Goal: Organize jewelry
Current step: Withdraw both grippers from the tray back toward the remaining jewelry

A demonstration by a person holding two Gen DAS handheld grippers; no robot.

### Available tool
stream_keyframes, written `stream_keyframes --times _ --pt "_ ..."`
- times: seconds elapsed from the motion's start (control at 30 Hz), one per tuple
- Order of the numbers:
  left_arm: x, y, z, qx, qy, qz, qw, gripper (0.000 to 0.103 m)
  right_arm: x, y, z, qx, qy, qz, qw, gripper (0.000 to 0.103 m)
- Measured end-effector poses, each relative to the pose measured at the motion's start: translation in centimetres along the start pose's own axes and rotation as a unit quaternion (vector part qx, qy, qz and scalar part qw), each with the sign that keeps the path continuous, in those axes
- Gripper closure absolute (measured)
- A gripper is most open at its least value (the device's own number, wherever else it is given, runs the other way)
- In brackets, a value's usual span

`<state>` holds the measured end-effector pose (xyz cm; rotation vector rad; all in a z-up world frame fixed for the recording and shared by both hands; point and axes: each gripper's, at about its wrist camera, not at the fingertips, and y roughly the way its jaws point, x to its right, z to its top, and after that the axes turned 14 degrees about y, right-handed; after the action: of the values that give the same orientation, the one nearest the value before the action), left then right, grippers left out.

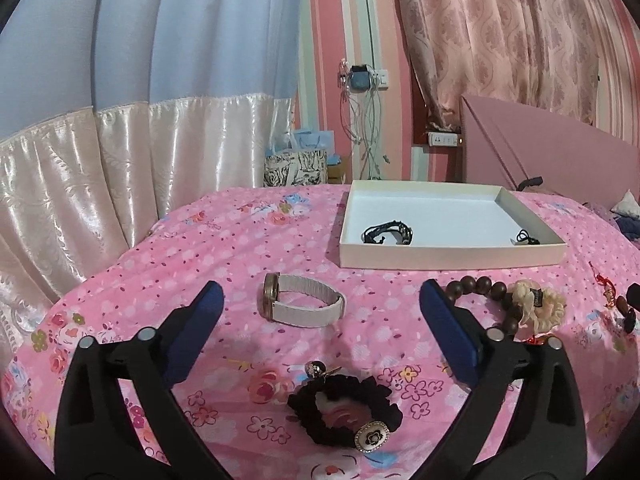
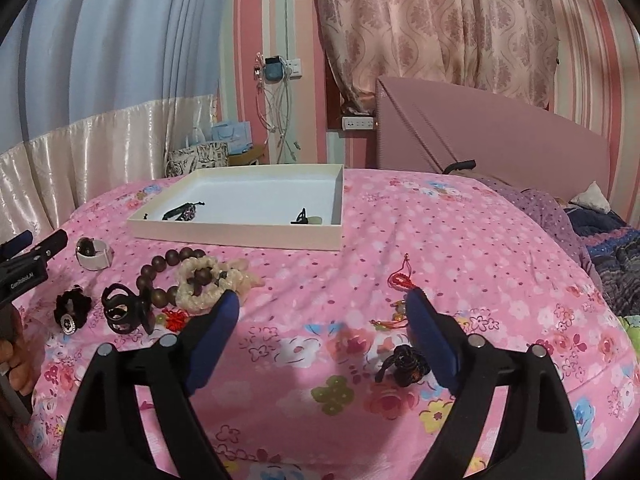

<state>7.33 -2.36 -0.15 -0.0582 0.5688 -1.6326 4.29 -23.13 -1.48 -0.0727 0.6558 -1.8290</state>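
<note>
Jewelry lies on a pink floral bedspread. My left gripper (image 1: 320,292) is open, with nothing between its blue pads; a white-strapped watch (image 1: 300,304) lies just ahead between the fingertips, and a black scrunchie with a flower charm (image 1: 344,412) sits below it. Brown wooden beads (image 1: 492,296) and a cream scrunchie (image 1: 536,304) lie right of it. My right gripper (image 2: 322,298) is open and empty. A dark braided piece (image 2: 404,364) lies by its right finger and a red knot charm (image 2: 402,280) just beyond. The white tray (image 2: 240,236) holds a black bracelet (image 2: 180,212) and a small dark item (image 2: 302,216).
A black hair claw (image 2: 124,312) lies by the beads (image 2: 160,276). The left gripper (image 2: 42,240) and a hand (image 2: 16,360) show at the left edge. Pink headboard (image 2: 500,140) and bunched blankets (image 2: 612,248) stand at right; curtains and bags (image 1: 296,164) lie beyond the bed.
</note>
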Motion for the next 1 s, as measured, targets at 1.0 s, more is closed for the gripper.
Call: stream_keyframes --times 1.0 --pt "-4.5 -1.1 -2.6 -0.047 -0.031 -0.052 0.997 0.004 3.7 -4.1 -1.3 0.013 0.047 -0.034 0.998 0.011"
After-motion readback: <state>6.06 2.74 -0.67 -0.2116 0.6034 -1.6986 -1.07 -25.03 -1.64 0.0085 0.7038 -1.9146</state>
